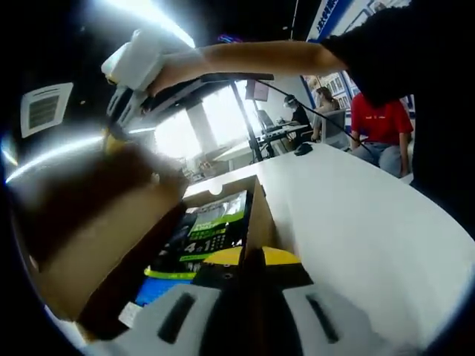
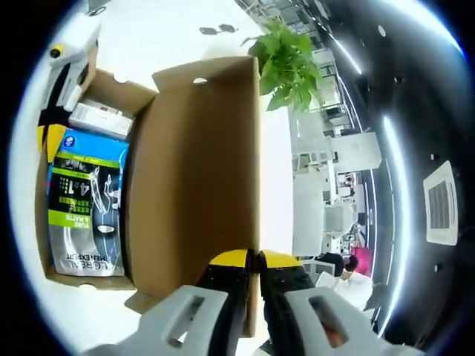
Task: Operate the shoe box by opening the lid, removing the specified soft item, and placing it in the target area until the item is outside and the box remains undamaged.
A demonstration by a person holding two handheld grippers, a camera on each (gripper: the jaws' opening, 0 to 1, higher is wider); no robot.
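Note:
A brown cardboard shoe box (image 1: 257, 211) stands open on the white table. Its lid (image 2: 193, 170) is swung up, brown underside showing, and my right gripper (image 2: 254, 259) is shut on the lid's free edge. In the left gripper view, that right gripper (image 1: 113, 136) holds the raised lid (image 1: 89, 222) at the upper left. My left gripper (image 1: 251, 258) is shut on the box's side wall, and it is seen again at the box's far wall as the left gripper (image 2: 47, 133). Inside lie a flat blue-and-green packet (image 2: 85, 208) and a small white carton (image 2: 100, 119). The same packet (image 1: 204, 233) lies just ahead of my left jaws.
The white table (image 1: 356, 222) stretches away to the right of the box. A person's bare arm (image 1: 252, 55) reaches over the box. Two people sit at the table's far end (image 1: 378, 122). A green potted plant (image 2: 286, 63) stands beyond the lid.

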